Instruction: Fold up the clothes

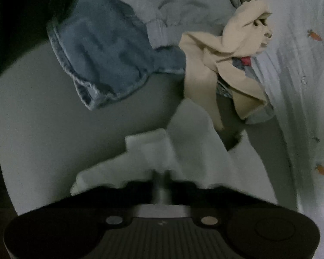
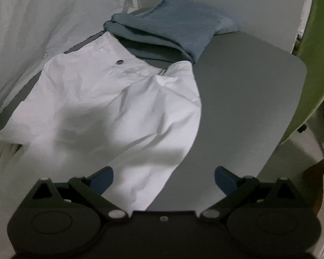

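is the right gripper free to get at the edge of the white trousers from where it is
Probably yes. The right gripper stands open and empty, the white trousers lie flat on the grey table just ahead of it, and one edge runs between its fingers. The folded blue cloth lies beyond, not in the way.

The left gripper (image 1: 161,178) is closed, with its fingers together on a fold of the white garment (image 1: 183,149) that lies bunched on the grey table (image 1: 54,129). Beyond it, a blue denim garment (image 1: 101,58) lies partly under a light grey-blue garment (image 1: 179,2). A beige garment (image 1: 224,49) is crumpled to the right, beside a white carrot-print fabric (image 1: 300,64).
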{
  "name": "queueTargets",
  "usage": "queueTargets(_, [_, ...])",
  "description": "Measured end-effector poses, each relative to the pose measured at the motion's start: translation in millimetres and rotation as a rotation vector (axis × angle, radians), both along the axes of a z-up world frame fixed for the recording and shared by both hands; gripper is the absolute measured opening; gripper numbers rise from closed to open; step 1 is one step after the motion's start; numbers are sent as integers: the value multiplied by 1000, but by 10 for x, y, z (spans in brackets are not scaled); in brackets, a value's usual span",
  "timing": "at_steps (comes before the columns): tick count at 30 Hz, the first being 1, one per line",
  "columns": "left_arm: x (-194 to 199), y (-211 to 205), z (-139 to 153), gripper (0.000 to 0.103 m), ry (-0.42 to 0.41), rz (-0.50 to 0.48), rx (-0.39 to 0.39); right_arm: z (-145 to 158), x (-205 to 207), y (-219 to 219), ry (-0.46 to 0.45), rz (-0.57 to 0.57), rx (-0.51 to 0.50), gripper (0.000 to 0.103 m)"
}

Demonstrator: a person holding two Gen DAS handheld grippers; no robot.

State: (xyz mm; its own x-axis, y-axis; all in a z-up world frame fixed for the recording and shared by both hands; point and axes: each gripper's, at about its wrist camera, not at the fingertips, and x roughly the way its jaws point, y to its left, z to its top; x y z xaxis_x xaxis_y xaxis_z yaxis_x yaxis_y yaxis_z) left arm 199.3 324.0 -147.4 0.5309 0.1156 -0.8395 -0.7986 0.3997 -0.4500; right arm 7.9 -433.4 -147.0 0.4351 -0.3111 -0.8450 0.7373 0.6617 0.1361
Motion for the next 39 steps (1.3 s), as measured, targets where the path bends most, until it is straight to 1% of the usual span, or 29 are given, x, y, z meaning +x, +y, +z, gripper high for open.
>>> queueTargets(3, [-162,-56,147,1,-13,-16,28,-19,-18,-52,-3,-23,18,101])
queueTargets(4, [-257,-67,213,1,-21,-11,24,-22,-15,-68,-7,-29,23,101])
queueTargets(7, [-618,-97,434,1,-43,19,1,-28,4,-108,-17,-51,25,101])
queueTargets(9, [-888,-129,545,1,-19,28,21,-40,34,-157,-23,-70,22,101])
queueTargets(10, [-993,-144,569,1,4,28,34,-52,47,-187,-26,-82,27,101])
queueTargets(12, [-1197,-164,522,1,38,31,39,-95,76,-262,-31,-102,52,101])
queueTargets(13, [-1286,-167,479,1,38,44,27,-116,89,-299,-33,-116,62,101])
queueTargets(15, [-1438,-169,380,1,11,103,-29,-157,114,-373,-36,-144,80,101])
queueTargets(18, [-1542,-169,340,1,-11,140,-49,-192,116,-467,-23,-183,67,101])
queueTargets(20, [-1544,-182,340,1,-10,137,-34,-221,102,-527,-13,-205,56,101])
queueTargets(22, [-1500,-185,331,1,-8,136,-26,-278,77,-619,-27,-212,74,102])
queueTargets(26, [-1440,-191,339,1,-20,150,-26,-449,63,-814,-124,-221,216,101])
queueTargets(27, [-1413,-190,358,1,-26,147,-21,-487,64,-855,-139,-243,242,98])
queueTargets(29, [-1347,-193,397,1,-43,143,-11,-531,53,-933,-178,-298,289,95])
queueTargets(30, [-1319,-194,428,1,-56,142,-7,-532,59,-962,-210,-296,332,76])
queueTargets(31, [-1293,-195,459,1,-70,143,-4,-533,65,-992,-243,-294,374,36])
queueTargets(32, [-1265,-196,493,1,-89,146,-5,-531,71,-1020,-275,-291,415,27])
queueTargets(33, [-1229,-192,529,1,-113,149,-11,-489,89,-1023,-309,-289,432,22])
queueTargets(34, [-1181,-183,569,0,-134,150,-16,-445,109,-1025,-343,-286,449,7])
queueTargets(36, [-997,-158,674,0,-180,135,-17,-230,210,-1002,-464,-228,491,6])
queueTargets(38, [-750,-147,804,0,-223,111,-15,106,440,-977,-556,-154,491,6])
queueTargets(39, [-599,-135,892,0,-247,96,-6,297,595,-964,-591,-114,471,5])
